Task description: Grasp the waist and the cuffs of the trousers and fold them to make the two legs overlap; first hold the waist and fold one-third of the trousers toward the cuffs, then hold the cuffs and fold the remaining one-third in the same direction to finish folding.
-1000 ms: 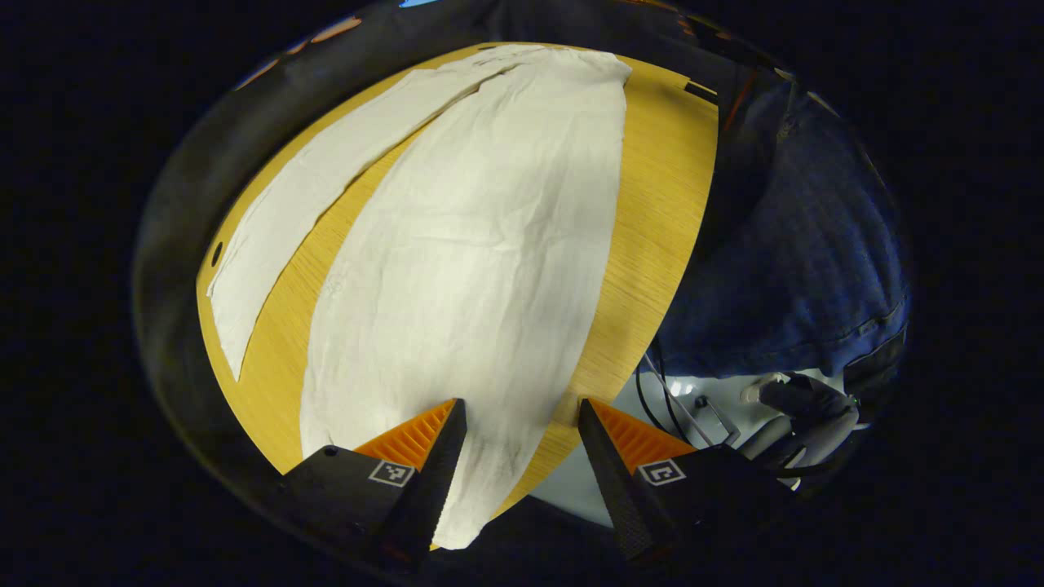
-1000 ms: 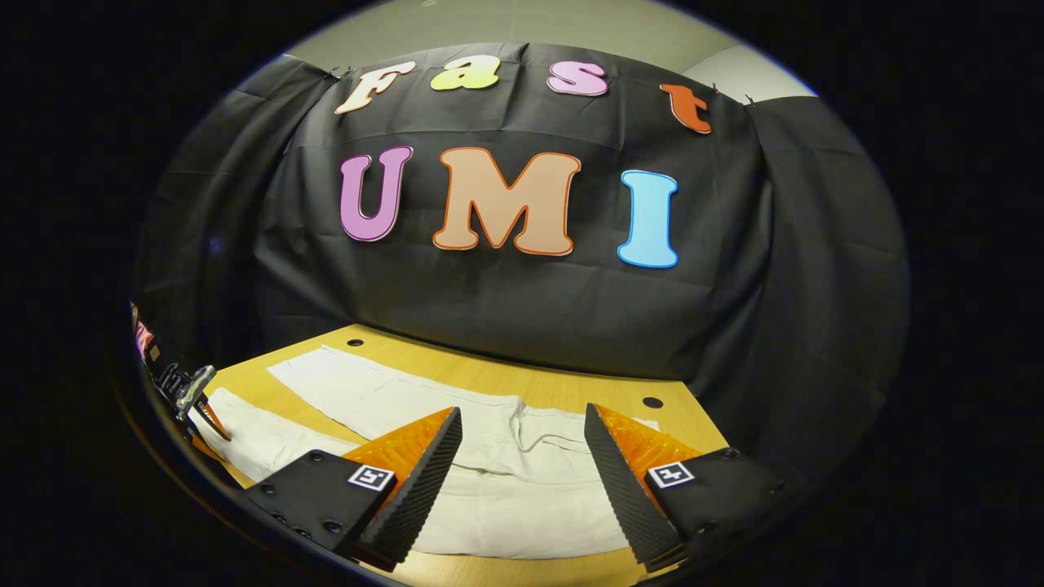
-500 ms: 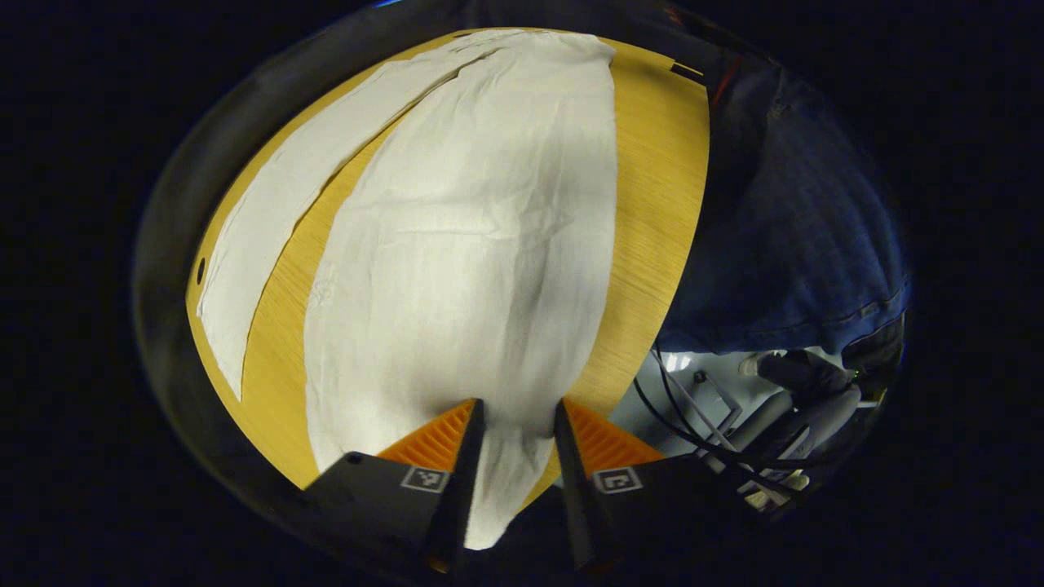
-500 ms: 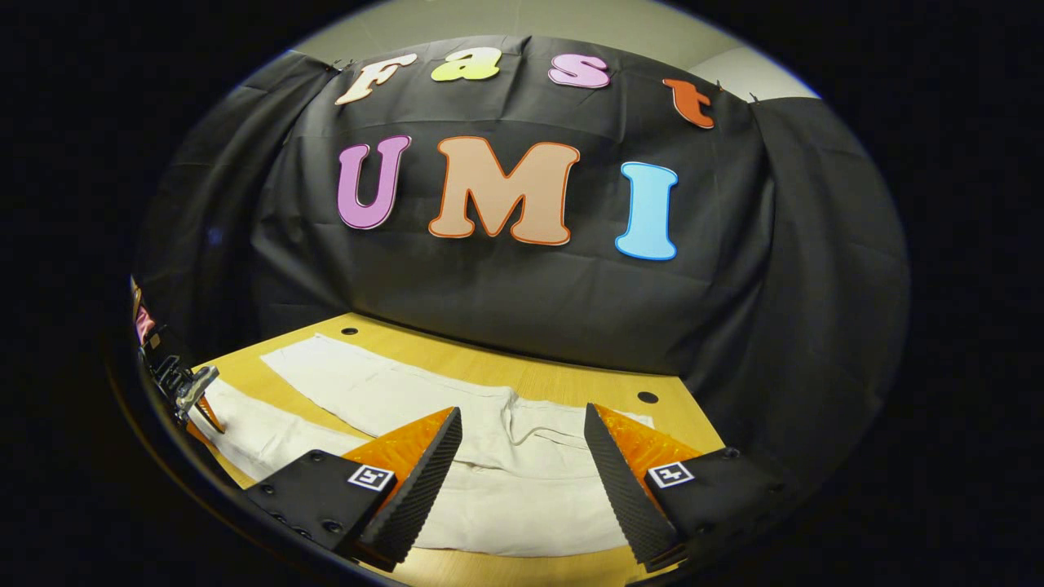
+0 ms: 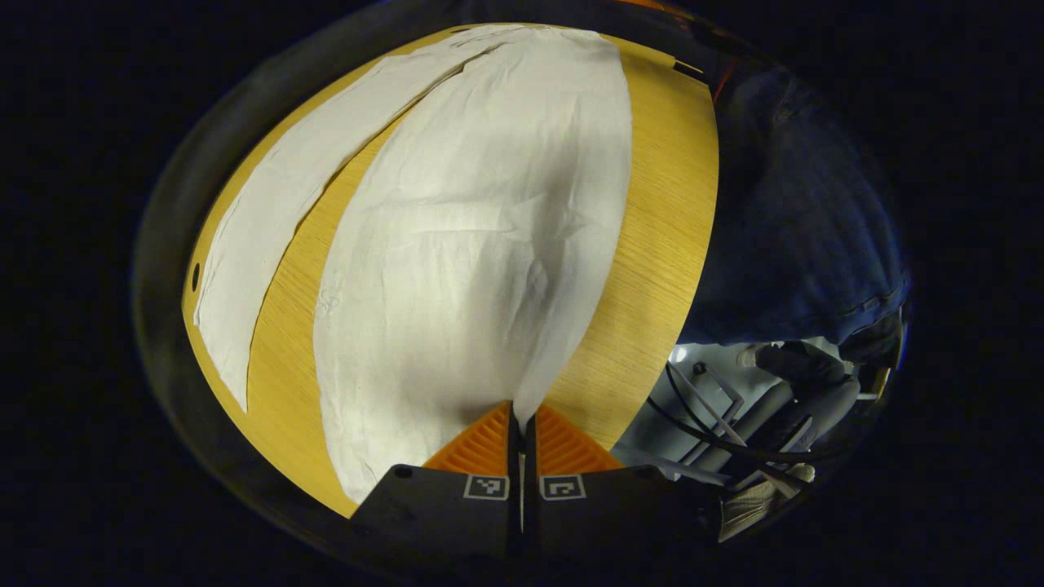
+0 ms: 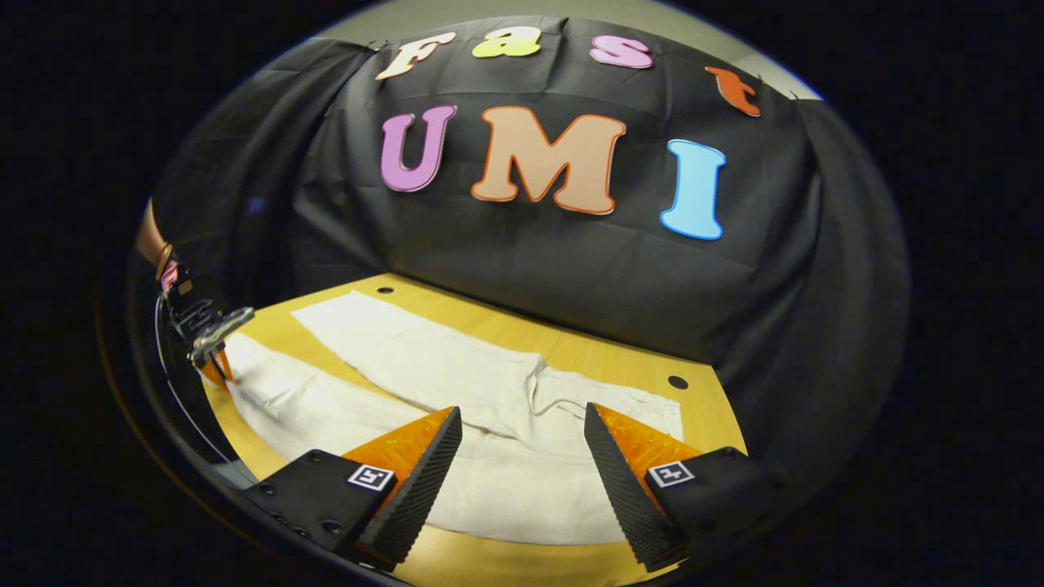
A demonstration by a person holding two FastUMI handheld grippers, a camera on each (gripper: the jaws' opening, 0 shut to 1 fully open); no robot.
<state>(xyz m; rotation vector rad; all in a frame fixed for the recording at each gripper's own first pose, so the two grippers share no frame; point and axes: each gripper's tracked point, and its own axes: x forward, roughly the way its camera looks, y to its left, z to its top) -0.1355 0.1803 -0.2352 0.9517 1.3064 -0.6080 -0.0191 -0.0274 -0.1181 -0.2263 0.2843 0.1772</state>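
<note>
Left gripper view: wooden table (image 5: 661,236) carrying white trousers (image 5: 473,244) spread flat, legs apart in a V and joined at the far waist. At the cuff end of the nearer leg, the left gripper (image 5: 522,424) is clamped on a raised pinch of fabric. Right gripper view: right gripper (image 6: 522,456), fingers spread wide, hovers above the trousers' waist end, gripping nothing.
</note>
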